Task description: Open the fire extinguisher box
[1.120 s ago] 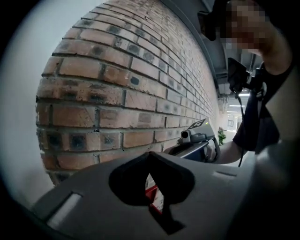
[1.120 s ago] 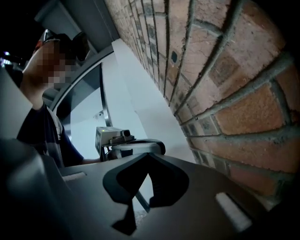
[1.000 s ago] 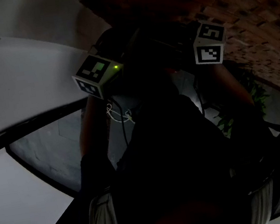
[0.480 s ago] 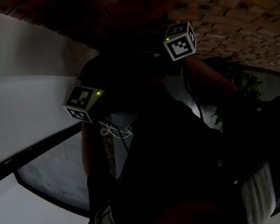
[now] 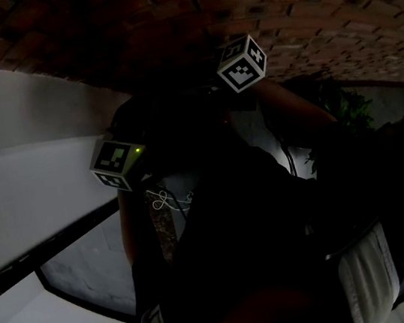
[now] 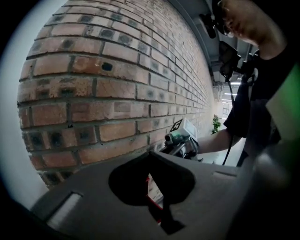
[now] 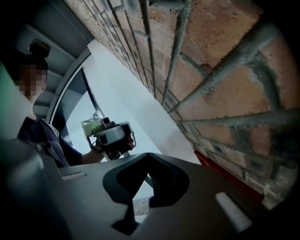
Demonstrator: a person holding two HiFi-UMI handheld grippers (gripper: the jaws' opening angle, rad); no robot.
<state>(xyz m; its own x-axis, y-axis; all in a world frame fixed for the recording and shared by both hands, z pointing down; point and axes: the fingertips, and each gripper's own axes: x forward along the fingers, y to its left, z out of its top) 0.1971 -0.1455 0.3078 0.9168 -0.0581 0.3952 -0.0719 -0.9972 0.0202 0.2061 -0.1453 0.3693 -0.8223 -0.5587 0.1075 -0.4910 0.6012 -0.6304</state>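
Observation:
Both grippers are held up close to a red brick wall (image 6: 112, 79). My left gripper (image 6: 151, 153) is shut with nothing between its jaws; its marker cube (image 5: 117, 163) glows with a green light. My right gripper (image 7: 147, 154) is shut and empty too, and its cube (image 5: 241, 63) sits higher, against the bricks. A red-and-white edge (image 6: 154, 191) shows through the left gripper's opening. A red strip (image 7: 224, 172) runs along the foot of the brick wall in the right gripper view. I cannot tell whether either is the fire extinguisher box.
The head view is very dark and mostly filled by the person's dark torso (image 5: 261, 246). A white wall (image 5: 32, 191) lies to the left, a green plant (image 5: 350, 114) to the right. Each gripper view shows the other gripper (image 6: 182, 138) (image 7: 111, 136) held in a hand.
In the head view the left cube has dropped down and to the left and the right cube has shifted left. More brick now fills the top of the view. Both grippers stay shut.

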